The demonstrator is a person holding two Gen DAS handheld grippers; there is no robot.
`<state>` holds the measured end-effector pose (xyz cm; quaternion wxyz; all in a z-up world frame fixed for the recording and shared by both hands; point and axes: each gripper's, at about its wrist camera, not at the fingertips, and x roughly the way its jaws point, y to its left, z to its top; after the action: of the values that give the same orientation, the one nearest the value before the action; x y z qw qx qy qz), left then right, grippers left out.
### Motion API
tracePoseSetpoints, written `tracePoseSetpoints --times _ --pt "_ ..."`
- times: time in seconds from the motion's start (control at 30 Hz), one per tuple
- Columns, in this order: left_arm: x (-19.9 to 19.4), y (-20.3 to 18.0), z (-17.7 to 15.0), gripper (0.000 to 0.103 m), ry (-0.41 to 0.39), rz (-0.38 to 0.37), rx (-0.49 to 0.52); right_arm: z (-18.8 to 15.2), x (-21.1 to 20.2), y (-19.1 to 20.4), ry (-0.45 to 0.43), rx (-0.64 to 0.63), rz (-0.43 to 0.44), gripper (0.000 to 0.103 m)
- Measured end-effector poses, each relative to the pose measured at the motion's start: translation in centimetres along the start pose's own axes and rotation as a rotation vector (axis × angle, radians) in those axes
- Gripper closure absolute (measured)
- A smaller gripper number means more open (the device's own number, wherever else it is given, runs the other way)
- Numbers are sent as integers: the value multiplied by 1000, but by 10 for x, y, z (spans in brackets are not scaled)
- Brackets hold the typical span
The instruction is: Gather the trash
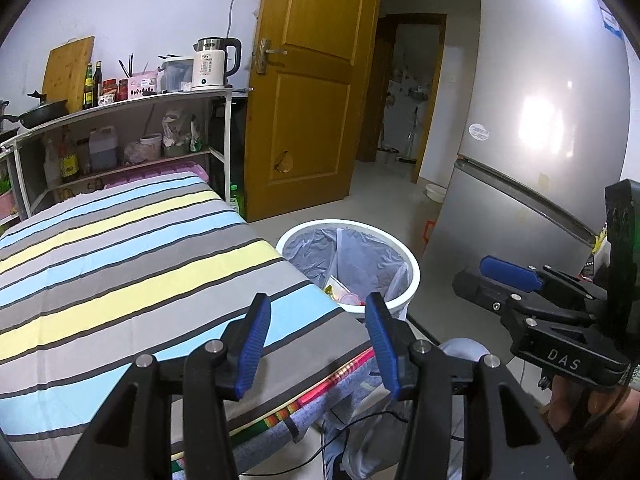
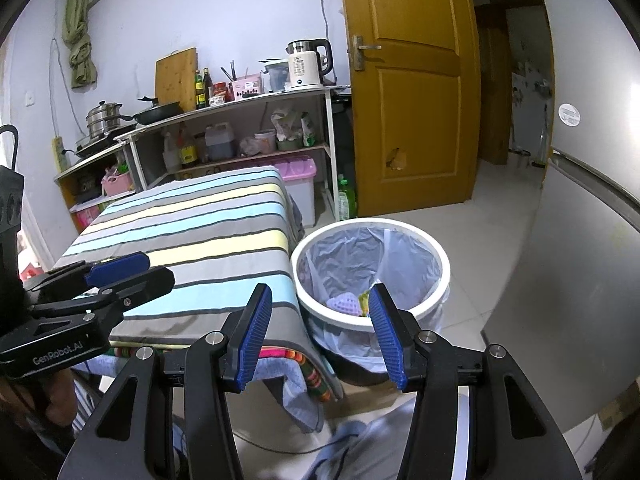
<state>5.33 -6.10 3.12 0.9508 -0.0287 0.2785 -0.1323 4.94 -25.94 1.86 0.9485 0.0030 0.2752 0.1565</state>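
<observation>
Left hand-held gripper (image 1: 316, 312) open and empty above the near corner of the striped worktop (image 1: 120, 264); right hand-held gripper (image 2: 316, 308) likewise open, nothing between its blue pads, aimed at the bin. White trash bin (image 2: 436, 280) on the floor just beside the worktop's corner, lined with a thin bag, holding scraps of trash (image 2: 346, 303) at its bottom. Fridge (image 1: 540, 120) close behind it.

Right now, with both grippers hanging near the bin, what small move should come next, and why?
Probably pull both back and end the run. The left gripper and right gripper are open and empty, the striped tablecloth shows no litter, and wrappers already lie in the lined bin.
</observation>
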Motion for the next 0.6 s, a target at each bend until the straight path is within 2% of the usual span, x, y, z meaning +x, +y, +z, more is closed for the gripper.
tracePoseSetpoints --times 0.6 --pt "-2 3 -4 52 4 15 -20 -1 1 -3 3 0 7 51"
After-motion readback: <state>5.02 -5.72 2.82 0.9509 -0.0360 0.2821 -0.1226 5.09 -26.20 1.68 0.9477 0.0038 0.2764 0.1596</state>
